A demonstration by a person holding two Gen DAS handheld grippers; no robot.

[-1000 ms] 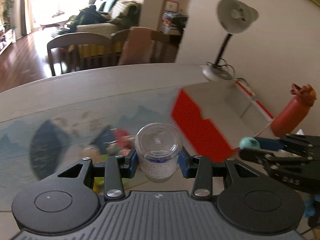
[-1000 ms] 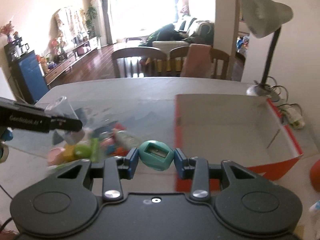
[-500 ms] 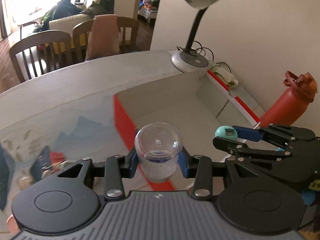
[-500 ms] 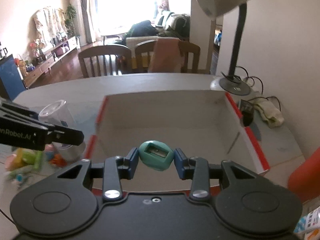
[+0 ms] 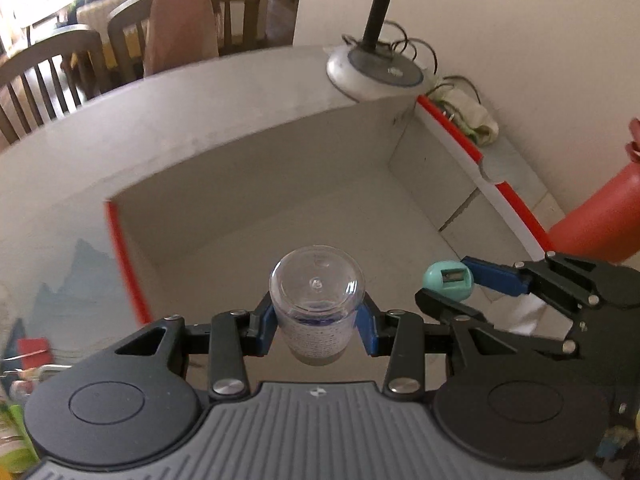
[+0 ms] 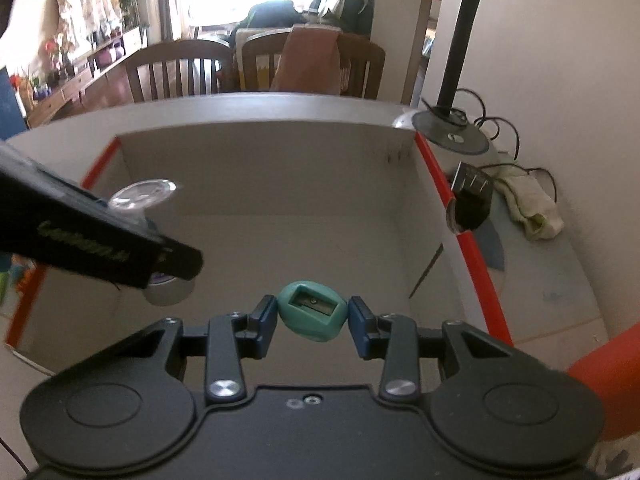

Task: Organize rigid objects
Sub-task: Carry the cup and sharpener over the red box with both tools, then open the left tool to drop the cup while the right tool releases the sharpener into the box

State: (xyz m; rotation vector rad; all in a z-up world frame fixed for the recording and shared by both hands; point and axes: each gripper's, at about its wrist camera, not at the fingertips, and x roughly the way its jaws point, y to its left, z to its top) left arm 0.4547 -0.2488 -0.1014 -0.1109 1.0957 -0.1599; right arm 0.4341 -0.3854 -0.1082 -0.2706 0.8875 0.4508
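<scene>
My left gripper (image 5: pixel 317 326) is shut on a small clear plastic bottle (image 5: pixel 316 298) with a domed cap, held over the inside of a red-edged cardboard box (image 5: pixel 280 184). To its right, my right gripper (image 5: pixel 450 286) holds a teal pencil sharpener (image 5: pixel 447 280). In the right wrist view the right gripper (image 6: pixel 313 316) is shut on the teal sharpener (image 6: pixel 313 310), hanging over the box floor (image 6: pixel 280 208). The left gripper (image 6: pixel 100 236) reaches in from the left with the clear bottle (image 6: pixel 144 196). The box holds nothing else that shows.
A desk lamp base (image 5: pixel 374 70) with cables stands behind the box's far right corner. A red water bottle (image 5: pixel 600 216) stands right of the box. A crumpled cloth (image 6: pixel 532 208) lies by the wall. Loose small items (image 5: pixel 28 364) lie left of the box. Chairs stand beyond the table.
Both grippers have moved right and down from above the table and the loose items to over the inside of the box. Each keeps its grip.
</scene>
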